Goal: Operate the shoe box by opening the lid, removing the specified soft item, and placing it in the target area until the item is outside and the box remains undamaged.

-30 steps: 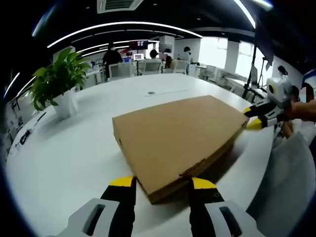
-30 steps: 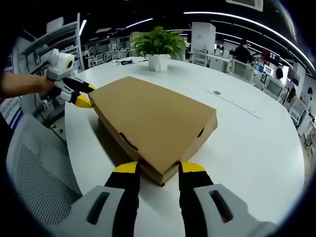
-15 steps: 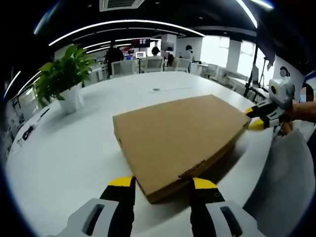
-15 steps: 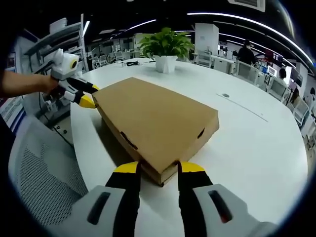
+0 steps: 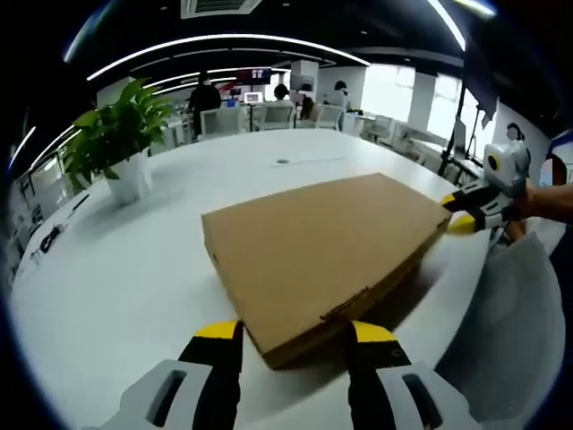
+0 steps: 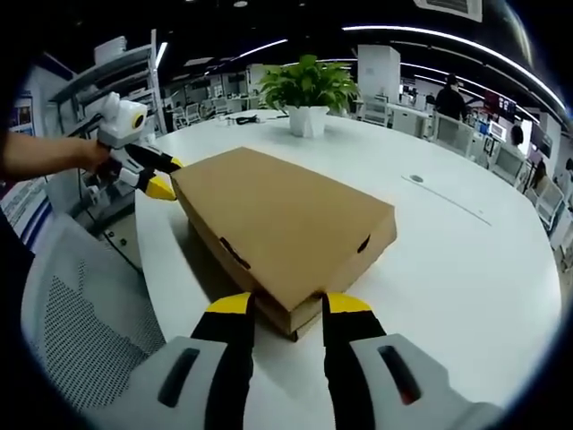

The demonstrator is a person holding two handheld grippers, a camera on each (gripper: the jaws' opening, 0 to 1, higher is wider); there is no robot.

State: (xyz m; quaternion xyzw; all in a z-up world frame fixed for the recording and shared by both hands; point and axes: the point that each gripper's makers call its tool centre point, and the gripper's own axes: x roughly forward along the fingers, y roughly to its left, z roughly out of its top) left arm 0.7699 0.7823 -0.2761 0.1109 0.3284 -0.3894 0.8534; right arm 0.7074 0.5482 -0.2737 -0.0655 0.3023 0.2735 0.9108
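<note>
- Left gripper view: the box lies flat on the white table, lid down. The left gripper has its yellow-tipped jaws apart, one on each side of the near corner, close to the cardboard but not clamped on it; whether they touch I cannot tell.
- Same view, at the right edge: the right gripper, held by a hand, sits at the far corner of the box. A plant stands well apart on the table, and people sit in the background.
- Against the earlier frames, this view has shifted slightly; the box looks unmoved and the lid just as flat.
- Right gripper view: the right gripper straddles its own near corner of the box, jaws apart, nothing gripped. The left gripper sits at the opposite corner, at the left. A mesh chair is beside the table edge.
- Since a second ago the plant has drifted in this picture as the camera moved; the box has not moved on the table.
- Progress, as I judge it: barely begun. Both grippers are posed at opposite corners, seemingly ready to lift the lid. Opening, taking out the soft item, which I cannot see, and placing it all remain.
</note>
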